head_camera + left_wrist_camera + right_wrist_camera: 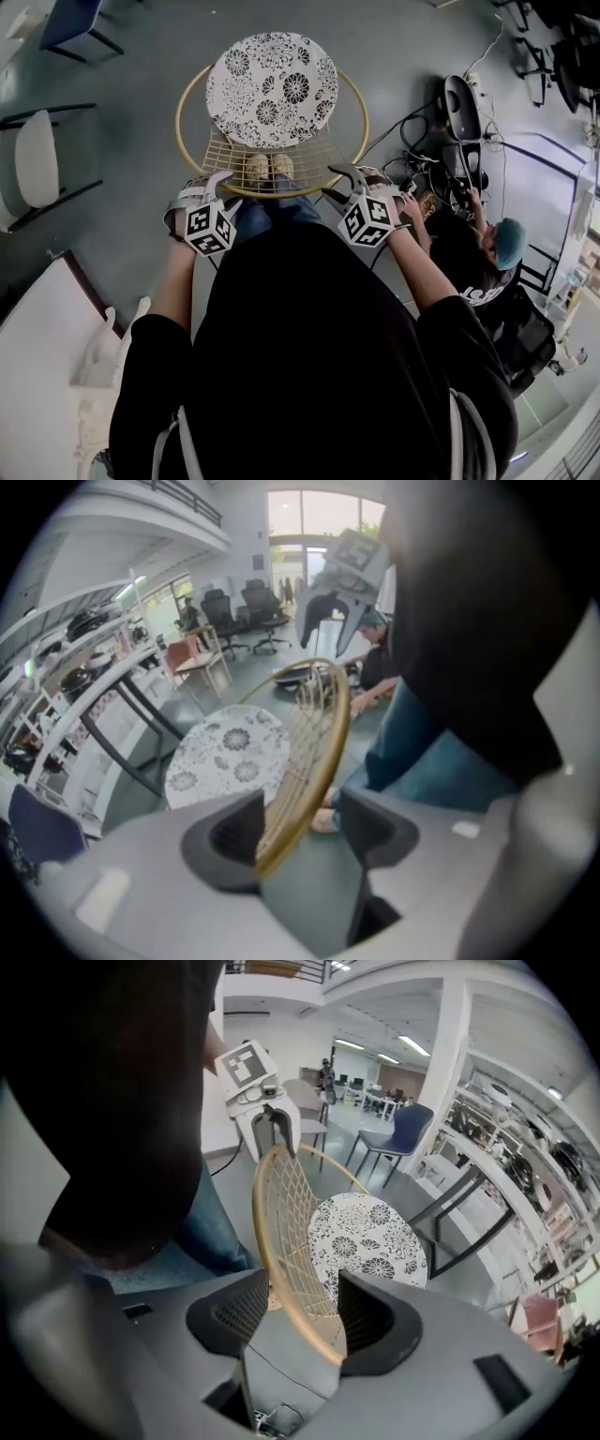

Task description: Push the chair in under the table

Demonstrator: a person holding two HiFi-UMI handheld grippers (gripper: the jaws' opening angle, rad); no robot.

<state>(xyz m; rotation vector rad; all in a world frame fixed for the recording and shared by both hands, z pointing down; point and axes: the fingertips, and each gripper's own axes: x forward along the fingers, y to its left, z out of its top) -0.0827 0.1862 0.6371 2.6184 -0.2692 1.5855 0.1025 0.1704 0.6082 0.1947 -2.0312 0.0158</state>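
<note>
The chair has a round black-and-white floral seat (272,89) and a gold wire backrest (272,164) with a gold hoop rim. It stands on the grey floor right in front of me. My left gripper (217,183) is open at the left of the backrest's top, and the rim (319,752) runs between its jaws, close to the left pad. My right gripper (349,178) is open at the right of the backrest, with the rim (267,1232) between its jaws and clear of both pads. A white table with black legs (117,691) stands beside the chair.
A person (487,253) sits on the floor at the right among black cables and gear (459,108). A white-seated chair (37,155) stands at the left, a blue one (70,19) at the top left. A white slab (42,337) lies at the lower left.
</note>
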